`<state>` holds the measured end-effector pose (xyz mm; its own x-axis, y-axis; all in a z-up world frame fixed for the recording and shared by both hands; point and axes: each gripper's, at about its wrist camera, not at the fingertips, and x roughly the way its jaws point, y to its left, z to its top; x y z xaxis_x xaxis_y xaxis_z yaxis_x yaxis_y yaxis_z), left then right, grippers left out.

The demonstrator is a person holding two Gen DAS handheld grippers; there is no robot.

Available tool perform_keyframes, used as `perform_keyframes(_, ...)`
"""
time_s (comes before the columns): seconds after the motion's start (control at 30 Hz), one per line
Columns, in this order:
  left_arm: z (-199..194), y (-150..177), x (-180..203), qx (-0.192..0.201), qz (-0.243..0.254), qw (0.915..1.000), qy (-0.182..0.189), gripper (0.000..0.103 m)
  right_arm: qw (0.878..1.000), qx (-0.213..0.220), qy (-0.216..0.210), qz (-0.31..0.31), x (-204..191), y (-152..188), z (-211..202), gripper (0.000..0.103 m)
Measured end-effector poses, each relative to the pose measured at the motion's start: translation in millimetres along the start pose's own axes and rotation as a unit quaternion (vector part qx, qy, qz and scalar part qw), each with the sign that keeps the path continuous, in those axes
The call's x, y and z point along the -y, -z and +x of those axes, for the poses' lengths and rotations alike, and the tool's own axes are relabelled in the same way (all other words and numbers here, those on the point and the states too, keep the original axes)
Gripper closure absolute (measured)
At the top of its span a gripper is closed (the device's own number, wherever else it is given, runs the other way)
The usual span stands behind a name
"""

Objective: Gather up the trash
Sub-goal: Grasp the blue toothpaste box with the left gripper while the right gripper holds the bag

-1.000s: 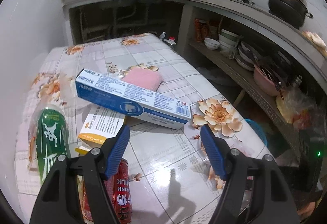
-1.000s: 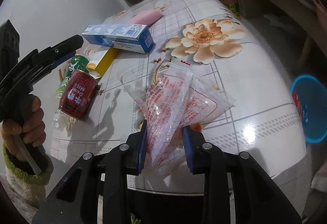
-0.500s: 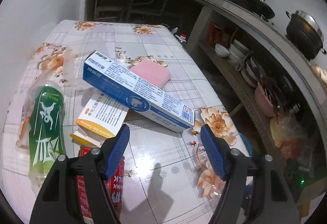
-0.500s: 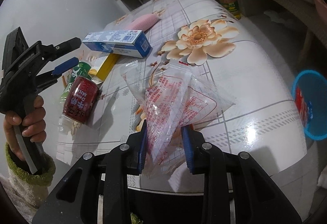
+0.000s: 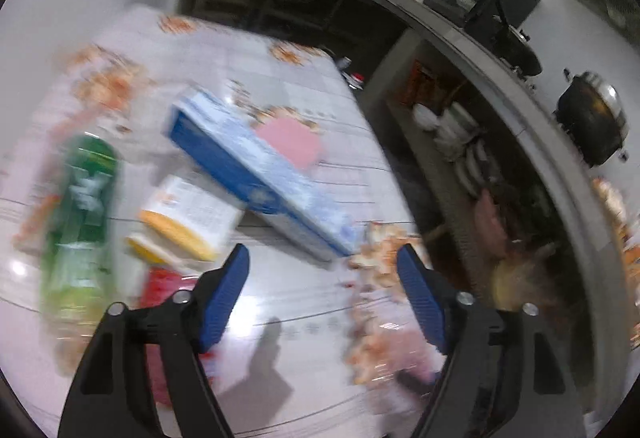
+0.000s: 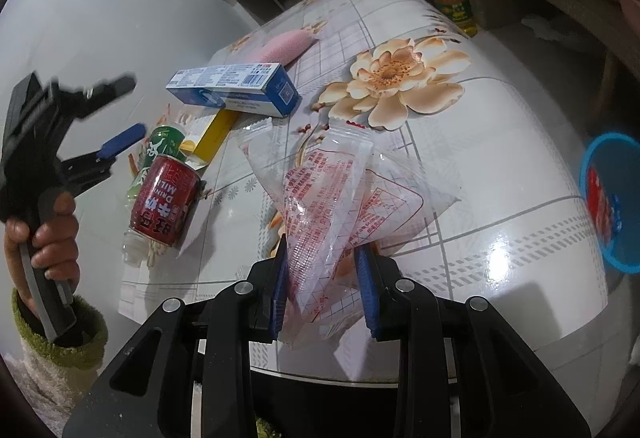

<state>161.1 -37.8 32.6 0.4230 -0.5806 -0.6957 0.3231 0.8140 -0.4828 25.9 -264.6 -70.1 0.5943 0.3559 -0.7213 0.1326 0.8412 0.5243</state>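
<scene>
My right gripper [image 6: 322, 258] is shut on a clear plastic bag with red print [image 6: 320, 198], held just above the table's near edge. My left gripper [image 5: 322, 274] is open and empty, raised above the table [image 6: 500, 142]; it also shows in the right wrist view [image 6: 120, 110] at the left. On the table lie a blue and white toothpaste box [image 6: 236, 88], a yellow and white small box [image 6: 212, 132], a red milk can [image 6: 164, 202] and a green wrapped bottle [image 6: 158, 146]. The left wrist view is blurred by motion.
A pink sponge [image 6: 284, 44] lies behind the blue box. A blue bin [image 6: 612, 198] stands on the floor to the right of the table. An oil bottle [image 6: 450, 0] and shelves of bowls [image 5: 452, 130] stand beyond the table. A white wall is at the left.
My left gripper has risen and swung away from the table, still open. My right gripper has kept its hold on the plastic bag and barely moved.
</scene>
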Motion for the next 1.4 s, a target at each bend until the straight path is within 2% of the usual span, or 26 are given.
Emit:
perform_keyframes(0.07, 16.7, -5.4, 9.3, -0.004, 0.001, 1.0000, -0.008, 0.025, 1.000, 0.001, 0.000, 0.004, 0.6, 0.3, -0.5, 0.074)
perform_keyframes(0.13, 35.9, -12.8, 14.2, -0.012, -0.012, 0.9993, -0.033, 0.025, 1.000, 0.001, 0.001, 0.007, 0.4, 0.5, -1.0, 0.074)
perform_keyframes(0.2, 55.3, -20.7, 12.1, -0.019, -0.049, 0.9974, -0.049, 0.025, 1.000, 0.001, 0.003, 0.008, 0.1, 0.3, -1.3, 0.074)
perform_keyframes(0.3, 78.3, -29.1, 2.8, -0.025, -0.116, 0.9900, -0.077, 0.025, 1.000, 0.001, 0.003, 0.010, -0.2, 0.1, -1.5, 0.074)
perform_keyframes(0.47, 96.4, -34.1, -4.3, -0.004, -0.143, 0.9811, -0.130, 0.025, 1.000, 0.001, -0.001, 0.011, 0.9, -0.4, -1.6, 0.074)
perform_keyframes(0.63, 110.0, -30.1, -15.4, -0.002, -0.169, 0.9735, -0.155, 0.025, 1.000, 0.002, -0.004, 0.012, 1.6, 0.0, -1.6, 0.074)
perform_keyframes(0.77, 110.6, -24.8, -22.4, 0.015, -0.187, 0.9720, -0.142, 0.025, 1.000, 0.002, -0.006, 0.012, 1.6, -0.6, -1.4, 0.074)
perform_keyframes(0.87, 104.5, -20.5, -23.2, 0.023, -0.189, 0.9736, -0.126, 0.036, 1.000, 0.003, -0.008, 0.013, 1.7, -0.6, -1.7, 0.074)
perform_keyframes(1.03, 89.6, -13.7, -23.6, 0.034, -0.189, 0.9749, -0.112, 0.041, 1.000, 0.004, -0.016, 0.020, 4.6, -1.5, -2.0, 0.076)
perform_keyframes(1.4, 42.5, 6.5, -7.7, 0.058, -0.150, 0.9853, -0.059, 0.047, 0.998, 0.009, -0.043, 0.049, 18.5, -4.7, -12.0, 0.083)
